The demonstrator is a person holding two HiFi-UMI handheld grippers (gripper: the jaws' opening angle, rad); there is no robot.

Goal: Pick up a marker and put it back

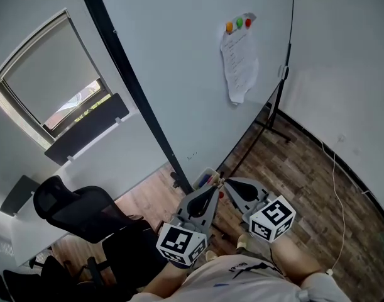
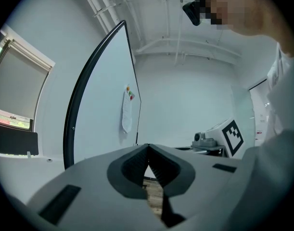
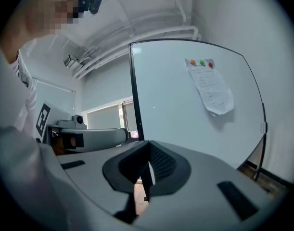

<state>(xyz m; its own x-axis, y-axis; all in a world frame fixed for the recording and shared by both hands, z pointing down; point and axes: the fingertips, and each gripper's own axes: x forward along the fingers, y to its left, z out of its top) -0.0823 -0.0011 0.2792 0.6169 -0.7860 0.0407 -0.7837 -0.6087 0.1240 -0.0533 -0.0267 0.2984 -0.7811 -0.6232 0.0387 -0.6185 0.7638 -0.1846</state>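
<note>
Markers (image 1: 207, 180), as far as we can tell, are the small coloured shapes in the grey tray (image 1: 200, 172) at the foot of the whiteboard (image 1: 179, 55), which the head view shows just past the tips of both tools. The left gripper (image 1: 215, 185) and the right gripper (image 1: 228, 182) point at that tray side by side, their tips close together. To pick well, we judge that one tool should spread its jaws before reaching in and take a marker across its barrel, with the other kept clear. The office chair (image 1: 85, 214) crowds our left. The board's black frame (image 1: 126, 74) and its stand (image 1: 274, 115) bound the reach ahead, and bare wood floor (image 1: 305, 175) lies open to the right. In the left gripper view the jaws are pressed together with nothing between them, and the board rises ahead and to the left. In the right gripper view the jaws likewise meet on nothing, with the frame straight ahead. No marker shows in either gripper view.
</note>
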